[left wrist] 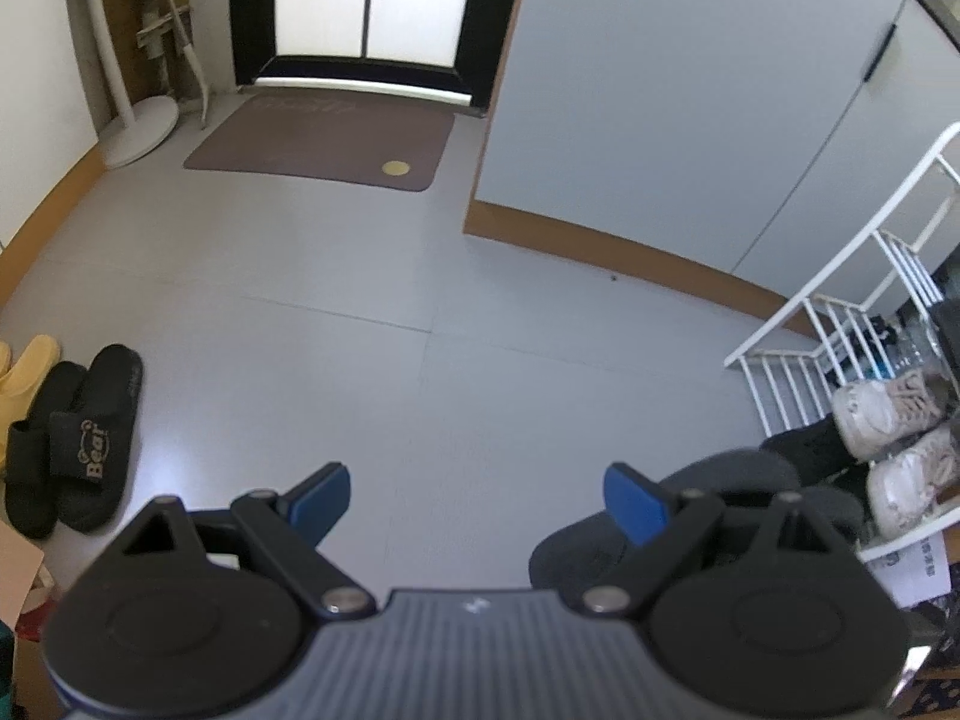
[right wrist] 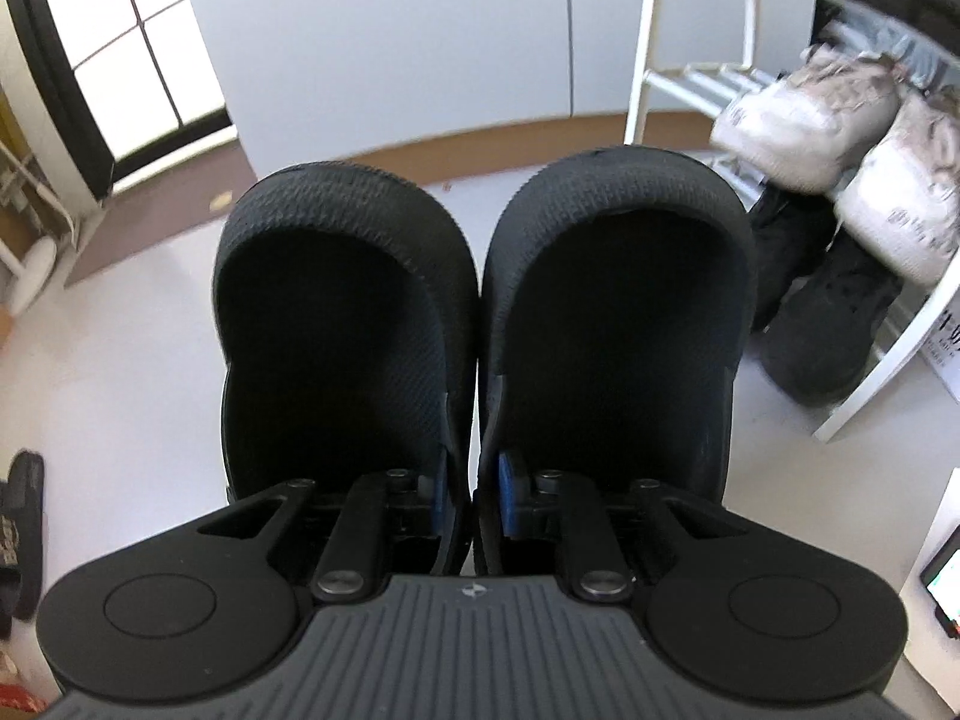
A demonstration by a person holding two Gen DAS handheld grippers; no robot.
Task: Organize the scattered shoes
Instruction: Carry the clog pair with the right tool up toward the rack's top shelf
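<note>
Our right tongs (right wrist: 471, 501) are pinched tight on the touching inner walls of a pair of black rubber clogs (right wrist: 480, 300), held side by side near the white metal shoe rack (right wrist: 645, 42), where pale laced sneakers (right wrist: 804, 120) sit. Our left tongs (left wrist: 479, 501) gape wide, gripping nothing, over the grey tiled floor (left wrist: 360, 276); black "Bear" slide sandals (left wrist: 90, 444) lie far left.

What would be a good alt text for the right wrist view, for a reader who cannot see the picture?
The right tool is shut on the adjoining inner walls of a pair of black clogs, held side by side with toes pointing away. To the right, a white shoe rack holds pale sneakers above black shoes; a white floor lies below.
</note>
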